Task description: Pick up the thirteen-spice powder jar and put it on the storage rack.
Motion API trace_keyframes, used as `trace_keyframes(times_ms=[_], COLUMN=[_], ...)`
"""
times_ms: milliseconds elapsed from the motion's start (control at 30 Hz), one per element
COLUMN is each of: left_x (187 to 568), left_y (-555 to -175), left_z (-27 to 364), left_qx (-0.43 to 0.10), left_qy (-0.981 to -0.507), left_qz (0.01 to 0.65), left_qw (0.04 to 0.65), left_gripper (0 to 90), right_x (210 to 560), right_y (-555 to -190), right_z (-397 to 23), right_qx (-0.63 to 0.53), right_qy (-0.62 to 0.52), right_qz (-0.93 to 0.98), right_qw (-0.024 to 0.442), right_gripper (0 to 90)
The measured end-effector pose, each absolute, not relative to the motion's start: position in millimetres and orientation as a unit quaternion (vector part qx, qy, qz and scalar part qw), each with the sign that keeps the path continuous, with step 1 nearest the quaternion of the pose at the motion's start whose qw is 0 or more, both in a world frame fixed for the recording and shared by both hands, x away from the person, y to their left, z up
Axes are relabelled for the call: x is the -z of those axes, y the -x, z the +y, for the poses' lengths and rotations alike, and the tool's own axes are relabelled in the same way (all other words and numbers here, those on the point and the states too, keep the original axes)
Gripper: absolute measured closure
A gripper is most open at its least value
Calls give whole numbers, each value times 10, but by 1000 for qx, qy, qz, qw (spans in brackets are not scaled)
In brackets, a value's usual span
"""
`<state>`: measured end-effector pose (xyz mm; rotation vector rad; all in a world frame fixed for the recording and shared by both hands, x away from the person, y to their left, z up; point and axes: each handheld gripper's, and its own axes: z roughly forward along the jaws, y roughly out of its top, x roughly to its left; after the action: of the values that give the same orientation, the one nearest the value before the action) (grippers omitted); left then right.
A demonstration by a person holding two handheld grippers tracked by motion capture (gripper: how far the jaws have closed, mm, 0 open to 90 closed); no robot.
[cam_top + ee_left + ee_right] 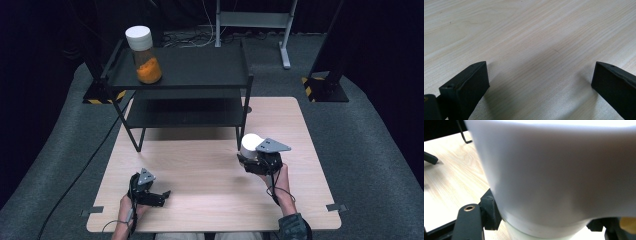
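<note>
Left gripper [159, 194] idled with jaws wide apart and nothing between them, low over the table [210, 200], nearer than the rack [185, 85]. Right gripper [250, 161] clamped a white-capped jar [251, 143] just before the rack's front leg, cap up, long axis about upright, likely bound for a shelf. Another jar [145, 55] stood on the rack's top shelf.

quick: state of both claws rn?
Left claw: open, empty, over the table.
Right claw: shut on a white-lidded jar.
</note>
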<state>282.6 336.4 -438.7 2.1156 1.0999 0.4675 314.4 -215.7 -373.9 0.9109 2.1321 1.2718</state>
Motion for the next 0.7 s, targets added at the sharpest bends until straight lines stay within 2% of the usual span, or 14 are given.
trace_keyframes(times_ms=[700], left_x=[4387], left_y=[-2826], left_z=[3364], left_qx=[-180], left_qy=[-816], left_qz=[425], left_qw=[348], left_gripper=[8], right_x=[3537], right_y=[-3306], right_z=[-1947], right_qx=[-470], right_qy=[-303], right_qz=[793], right_qw=[241], right_gripper=[305])
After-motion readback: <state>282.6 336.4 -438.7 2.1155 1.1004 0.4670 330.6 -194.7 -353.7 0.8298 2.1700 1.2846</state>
